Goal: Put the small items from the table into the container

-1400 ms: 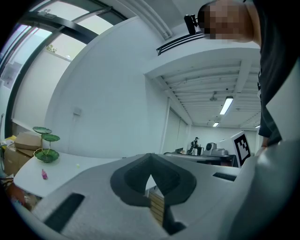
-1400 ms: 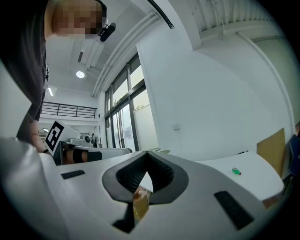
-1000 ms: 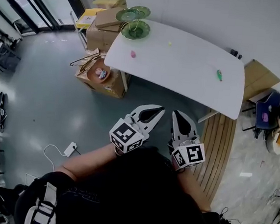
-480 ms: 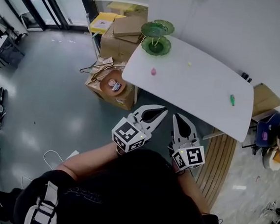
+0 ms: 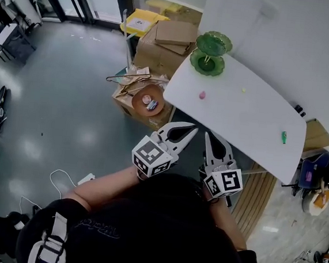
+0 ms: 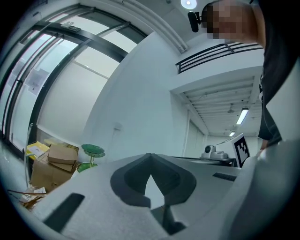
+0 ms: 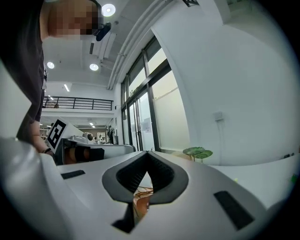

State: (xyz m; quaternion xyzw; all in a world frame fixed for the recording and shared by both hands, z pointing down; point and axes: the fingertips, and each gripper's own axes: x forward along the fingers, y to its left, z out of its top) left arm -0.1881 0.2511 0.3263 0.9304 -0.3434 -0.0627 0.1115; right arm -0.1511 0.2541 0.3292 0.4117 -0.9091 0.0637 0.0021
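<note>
Left gripper [image 5: 194, 128] and right gripper [image 5: 206, 134] are standing nearer to the white table [image 5: 252, 122] than a second ago. The pink item [image 5: 202, 94], yellow item [image 5: 243, 90] and green item [image 5: 284, 136] are lying on the table ahead of the fingertips, untouched, with the green tiered dish [image 5: 209, 54] standing at its far corner. Cardboard boxes [image 5: 167, 41] are sitting on the grey floor [image 5: 70, 90] beside the table, and both grippers are holding their jaws fully together, gripping nothing.
</note>
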